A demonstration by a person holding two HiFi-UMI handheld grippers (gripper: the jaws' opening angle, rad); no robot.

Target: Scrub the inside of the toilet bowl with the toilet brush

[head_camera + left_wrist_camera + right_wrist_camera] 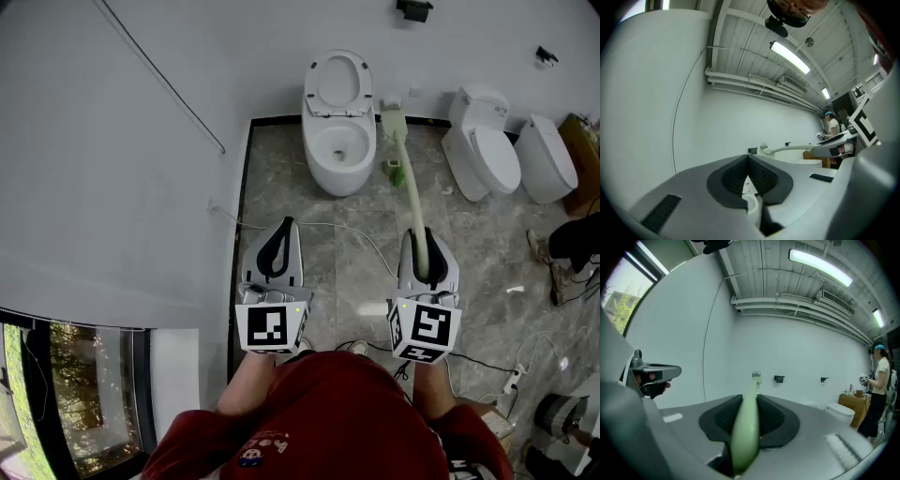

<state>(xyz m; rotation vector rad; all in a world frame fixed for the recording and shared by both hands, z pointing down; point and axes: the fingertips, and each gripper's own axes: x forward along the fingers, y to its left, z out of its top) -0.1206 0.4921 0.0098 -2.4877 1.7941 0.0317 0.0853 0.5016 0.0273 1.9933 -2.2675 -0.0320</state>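
Observation:
The white toilet (338, 150) stands against the far wall with its lid up and the bowl open. My right gripper (419, 246) is shut on the handle of the pale green toilet brush (410, 192). The brush head (392, 118) points up and away, to the right of the bowl and above the green brush holder (396, 172) on the floor. In the right gripper view the handle (746, 427) runs out between the pads. My left gripper (284, 227) is shut and empty, level with the right one; its pads (761, 176) meet with nothing between them.
Two more white toilets (483, 145) (547, 157) stand at the right. A white cable (352, 230) trails over the grey tile floor, with a power strip (514, 378) near right. A person (880, 390) stands at the far right. The white wall (122, 187) runs along the left.

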